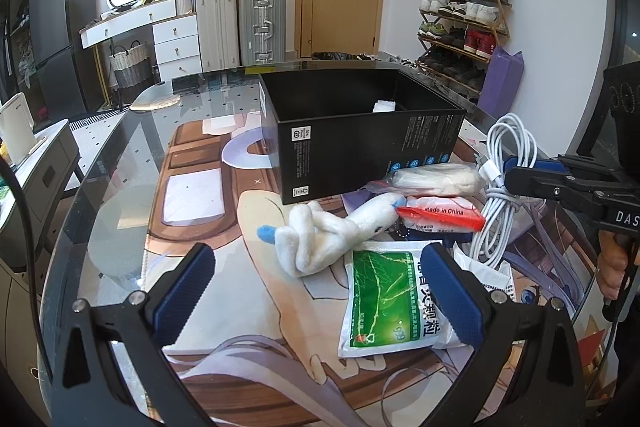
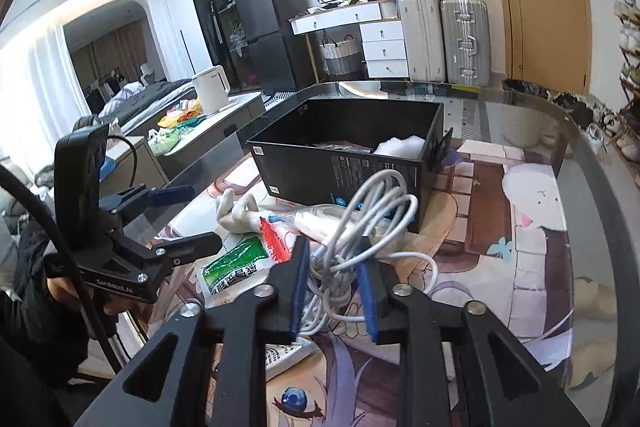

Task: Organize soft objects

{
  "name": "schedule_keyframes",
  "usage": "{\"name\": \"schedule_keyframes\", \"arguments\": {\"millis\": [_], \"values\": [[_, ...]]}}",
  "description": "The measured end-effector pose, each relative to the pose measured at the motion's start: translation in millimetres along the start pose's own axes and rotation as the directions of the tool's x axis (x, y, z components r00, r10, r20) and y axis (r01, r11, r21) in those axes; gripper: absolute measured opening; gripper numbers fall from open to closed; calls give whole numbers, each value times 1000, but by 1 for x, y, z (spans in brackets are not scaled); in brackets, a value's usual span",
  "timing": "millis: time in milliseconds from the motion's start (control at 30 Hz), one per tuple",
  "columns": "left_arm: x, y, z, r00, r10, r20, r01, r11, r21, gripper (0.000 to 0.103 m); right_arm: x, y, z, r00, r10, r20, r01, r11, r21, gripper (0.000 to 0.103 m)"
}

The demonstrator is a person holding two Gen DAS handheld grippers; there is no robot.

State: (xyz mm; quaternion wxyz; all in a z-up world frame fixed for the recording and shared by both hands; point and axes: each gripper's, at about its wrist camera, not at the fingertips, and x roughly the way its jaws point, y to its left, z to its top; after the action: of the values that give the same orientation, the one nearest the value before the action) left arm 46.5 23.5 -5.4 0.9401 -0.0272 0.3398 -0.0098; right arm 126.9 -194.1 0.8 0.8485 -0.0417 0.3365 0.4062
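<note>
A coiled white cable (image 2: 376, 203) lies between the blue pads of my right gripper (image 2: 334, 275); the jaws stand slightly apart and the strands look loose in the gap. From the left wrist the cable (image 1: 508, 147) loops up beside the right gripper (image 1: 512, 173). My left gripper (image 1: 320, 291) is wide open above a white plush toy (image 1: 320, 239) and a green-white sachet (image 1: 384, 303), touching neither. A red-white packet (image 1: 440, 215) and a bagged white roll (image 1: 436, 179) lie in front of the open black box (image 1: 360, 143), which holds a white soft piece (image 1: 384, 105).
Everything sits on a round glass table (image 2: 560, 131) over a cartoon-print mat (image 2: 532, 211). A person's hand (image 1: 612, 267) holds the right gripper's handle. Beyond the table stand suitcases (image 1: 240, 23), white drawers (image 1: 176, 43), a shoe rack (image 1: 464, 23) and a white kettle (image 2: 210, 87).
</note>
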Motion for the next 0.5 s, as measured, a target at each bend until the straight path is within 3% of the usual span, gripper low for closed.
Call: {"name": "schedule_keyframes", "arguments": {"millis": [200,233,267,500], "values": [[0,0,0,1000,0,0,0,1000,-1,103,6,-14,-1,1000,9,8,-9,994,112,27],[0,0,1,1000,0,-1,0,1000,-1,103,6,-15,-1,1000,0,11,-2,993,116,19],[0,0,0,1000,0,-1,0,1000,-1,103,5,-16,-1,1000,7,26,-11,992,127,17],[0,-1,1,1000,-1,-3,1,1000,-2,103,-4,-10,4,997,30,69,-36,994,101,13]]}}
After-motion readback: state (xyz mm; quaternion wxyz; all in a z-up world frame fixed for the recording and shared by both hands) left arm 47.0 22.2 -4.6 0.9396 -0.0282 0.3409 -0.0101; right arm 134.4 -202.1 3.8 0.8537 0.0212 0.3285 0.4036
